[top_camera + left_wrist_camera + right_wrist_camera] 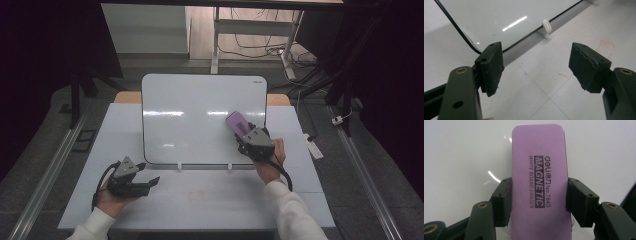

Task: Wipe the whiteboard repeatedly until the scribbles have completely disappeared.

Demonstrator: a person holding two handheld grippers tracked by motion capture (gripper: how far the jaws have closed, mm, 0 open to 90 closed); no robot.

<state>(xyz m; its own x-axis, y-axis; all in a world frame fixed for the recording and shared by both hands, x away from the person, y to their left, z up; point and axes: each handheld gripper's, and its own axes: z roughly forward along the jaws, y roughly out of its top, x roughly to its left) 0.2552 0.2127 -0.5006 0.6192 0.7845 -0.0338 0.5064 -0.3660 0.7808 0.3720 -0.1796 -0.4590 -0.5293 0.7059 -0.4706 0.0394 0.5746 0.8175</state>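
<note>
A whiteboard [190, 115] leans upright on two small white feet [179, 165] at the middle of the white table. My right gripper [243, 135] is shut on a purple magnetic whiteboard eraser [237, 123], held against the board's lower right area. In the right gripper view the eraser [540, 182] sits squeezed between both pads, and the board's white surface [461, 157] lies behind it. My left gripper [148, 172] stands open above the table near the board's lower left corner. Nothing lies between its pads [492, 66], and the board's corner [489, 22] and one foot [546, 27] show beyond them.
The white table [210, 195] carries faint red marks [606, 43] in front of the board. Beyond the table are a desk frame with cables [260, 45] and dark curtains at both sides. A white power strip [315, 147] lies on the floor at the right.
</note>
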